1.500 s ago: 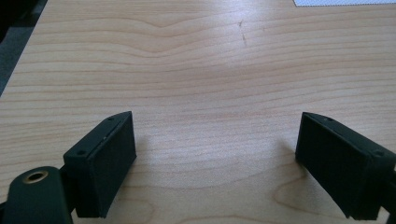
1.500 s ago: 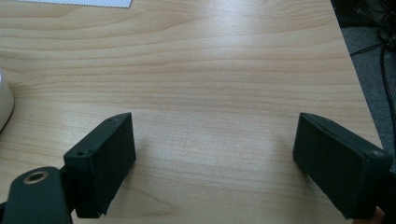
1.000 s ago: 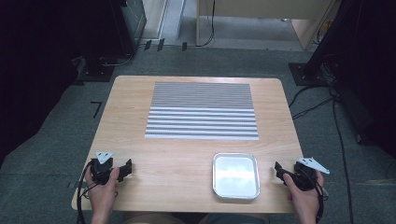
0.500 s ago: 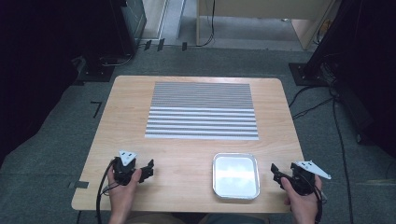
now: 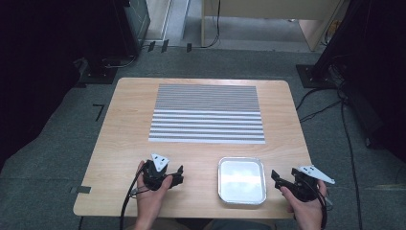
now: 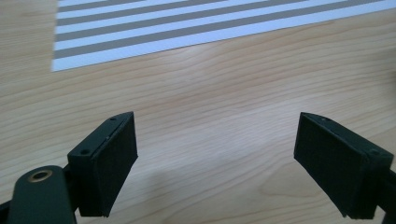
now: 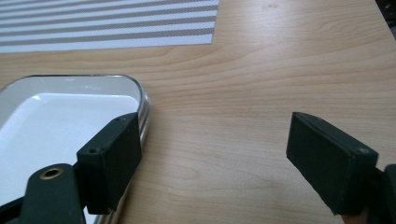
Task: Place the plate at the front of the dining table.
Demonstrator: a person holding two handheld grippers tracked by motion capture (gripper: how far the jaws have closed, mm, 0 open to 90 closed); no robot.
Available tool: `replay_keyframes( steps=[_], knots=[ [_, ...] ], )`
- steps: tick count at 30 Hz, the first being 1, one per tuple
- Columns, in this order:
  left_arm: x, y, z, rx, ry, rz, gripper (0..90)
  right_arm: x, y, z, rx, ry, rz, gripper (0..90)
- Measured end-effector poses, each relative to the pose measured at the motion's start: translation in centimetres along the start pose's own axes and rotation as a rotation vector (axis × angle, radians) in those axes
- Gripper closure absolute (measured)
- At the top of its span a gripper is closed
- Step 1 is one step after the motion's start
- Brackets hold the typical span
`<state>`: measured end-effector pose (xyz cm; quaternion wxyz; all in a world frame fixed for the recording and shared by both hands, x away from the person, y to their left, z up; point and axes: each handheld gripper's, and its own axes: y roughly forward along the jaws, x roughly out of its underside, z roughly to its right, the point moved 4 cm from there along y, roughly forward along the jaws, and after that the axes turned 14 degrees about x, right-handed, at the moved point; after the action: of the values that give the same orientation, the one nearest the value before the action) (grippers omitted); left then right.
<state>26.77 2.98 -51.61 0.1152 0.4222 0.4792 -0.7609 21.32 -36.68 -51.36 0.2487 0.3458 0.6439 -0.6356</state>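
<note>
Wooden table, high view: the left gripper has slid right toward the tray, perhaps approaching. Left gripper view: jaws apart, empty. Right gripper view: right gripper apart beside the tray's rim.

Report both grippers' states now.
Left gripper: open, nothing held, above bare wooden table.
Right gripper: open, nothing held, beside shiny metal tray.

The black left gripper, held in the person's left hand, has slid from the lower left of the high view rightward toward the rectangular metal tray. The black right gripper has edged slightly left.
</note>
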Motion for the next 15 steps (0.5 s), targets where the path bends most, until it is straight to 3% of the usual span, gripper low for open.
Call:
replay_keyframes(
  steps=[3, 8, 13, 15],
  knots=[
    [-0.3, 0.6, 1.3, 0.023, 0.014, -0.001, 13.6, 0.2, -0.6, -0.2, -0.019, -0.008, 0.010, 18.0],
    [-0.9, 1.6, 3.5, 0.096, -0.022, 0.019, 14.1, 0.9, -1.4, -0.9, -0.048, -0.038, 0.028, 19.7],
    [-1.5, 2.5, 5.3, 0.152, -0.030, 0.023, 14.4, 1.5, -1.4, -0.9, -0.048, -0.004, 0.014, 30.4],
    [-1.7, 2.7, 6.0, 0.152, -0.023, 0.019, 18.1, 1.5, -1.5, -0.8, -0.054, 0.010, 0.021, 33.7]
  ],
)
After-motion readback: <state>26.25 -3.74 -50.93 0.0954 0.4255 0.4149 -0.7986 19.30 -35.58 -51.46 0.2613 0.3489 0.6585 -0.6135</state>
